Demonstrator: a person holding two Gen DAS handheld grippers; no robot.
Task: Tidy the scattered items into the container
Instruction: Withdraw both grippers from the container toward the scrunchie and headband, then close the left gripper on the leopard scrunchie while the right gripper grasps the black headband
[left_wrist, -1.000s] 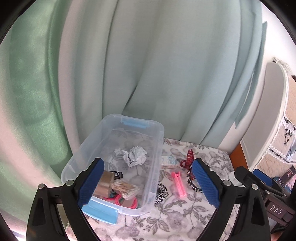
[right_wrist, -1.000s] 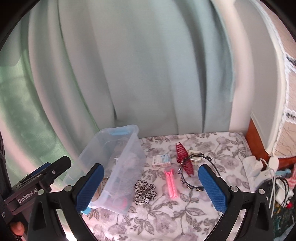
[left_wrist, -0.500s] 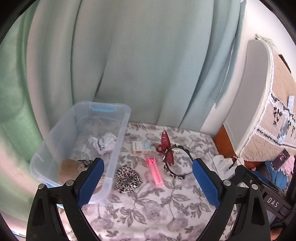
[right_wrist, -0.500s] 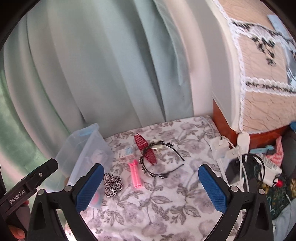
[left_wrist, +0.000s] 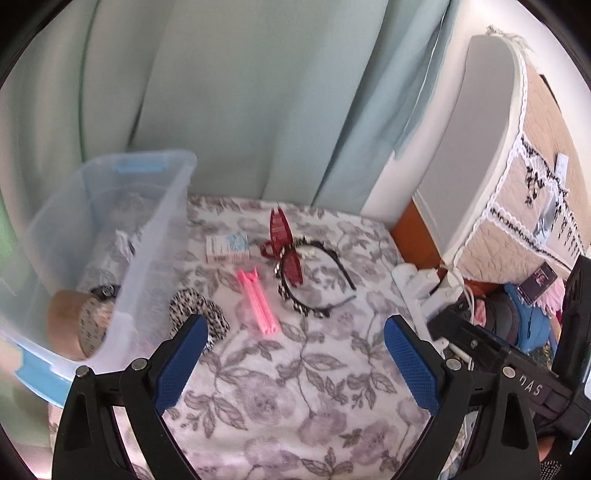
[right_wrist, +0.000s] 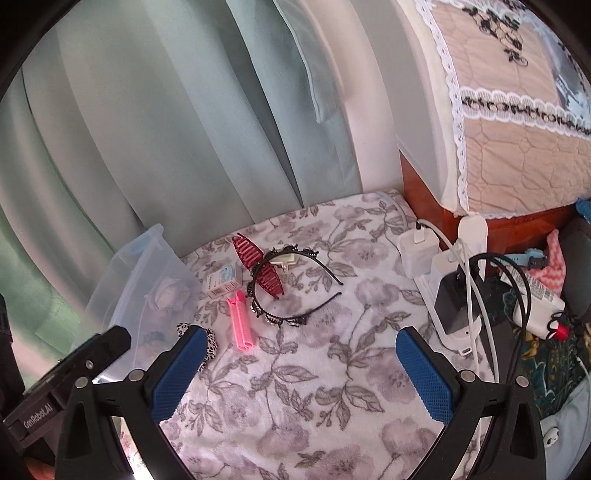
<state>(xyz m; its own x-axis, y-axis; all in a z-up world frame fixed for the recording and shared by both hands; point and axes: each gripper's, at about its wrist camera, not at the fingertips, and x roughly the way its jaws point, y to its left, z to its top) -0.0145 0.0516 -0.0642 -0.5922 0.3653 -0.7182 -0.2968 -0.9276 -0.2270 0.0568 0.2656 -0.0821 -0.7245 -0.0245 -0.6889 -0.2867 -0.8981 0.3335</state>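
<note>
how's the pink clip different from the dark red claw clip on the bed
The pink clip is straight, slim and bright pink; the dark red claw clip is wider, curved and toothed. The pink clip lies alone on the floral blanket, touching nothing, while the dark red claw clip rests across the black headband. Both are hair clips lying outside the clear bin.

Both wrist views look down, forward — sharing floral cloth (left_wrist: 295, 387), curtain (right_wrist: 184, 129)

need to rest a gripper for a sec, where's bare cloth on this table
Free: the floral cloth nearest the grippers, below the pink clip and black headband. Crowded: the strip between the clear bin and the white power strip.
</note>
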